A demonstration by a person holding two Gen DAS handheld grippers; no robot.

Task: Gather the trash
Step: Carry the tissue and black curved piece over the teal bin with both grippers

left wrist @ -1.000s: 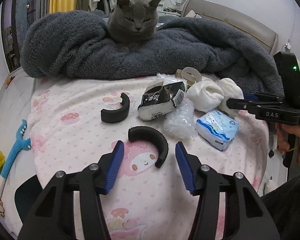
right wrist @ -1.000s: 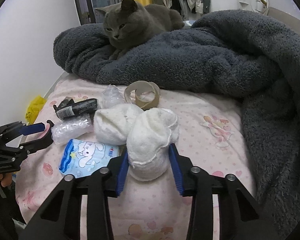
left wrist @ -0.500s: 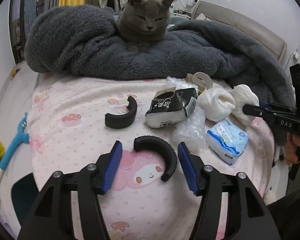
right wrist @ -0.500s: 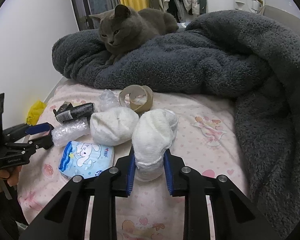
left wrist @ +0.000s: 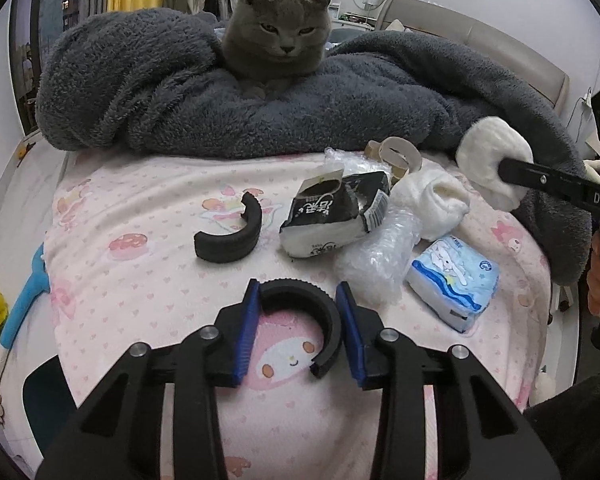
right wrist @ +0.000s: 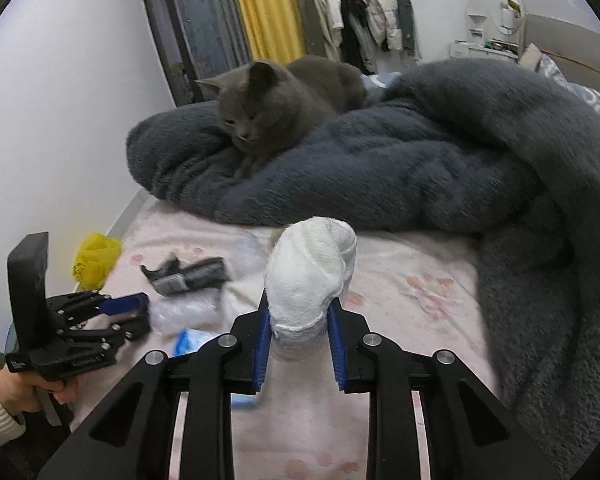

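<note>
My left gripper (left wrist: 298,330) is shut on a black curved foam piece (left wrist: 325,312) lying on the pink bedsheet (left wrist: 140,280). A second black curved piece (left wrist: 232,240) lies farther left. My right gripper (right wrist: 300,340) is shut on a white fluffy wad (right wrist: 312,272) and holds it above the bed; it also shows in the left wrist view (left wrist: 488,160). On the sheet lie a black-and-white wrapper (left wrist: 332,216), crumpled clear plastic (left wrist: 380,260), another white wad (left wrist: 432,204), a blue tissue pack (left wrist: 456,280) and a cardboard tape ring (left wrist: 396,156).
A grey cat (left wrist: 280,44) lies on a dark grey fluffy blanket (left wrist: 180,92) across the back of the bed. A yellow bag (right wrist: 96,256) sits on the floor at the left. The bed's edge drops off at the left and front.
My left gripper moved forward and closed on the near black curved piece. My right gripper closed on the white wad and lifted it off the bed.
</note>
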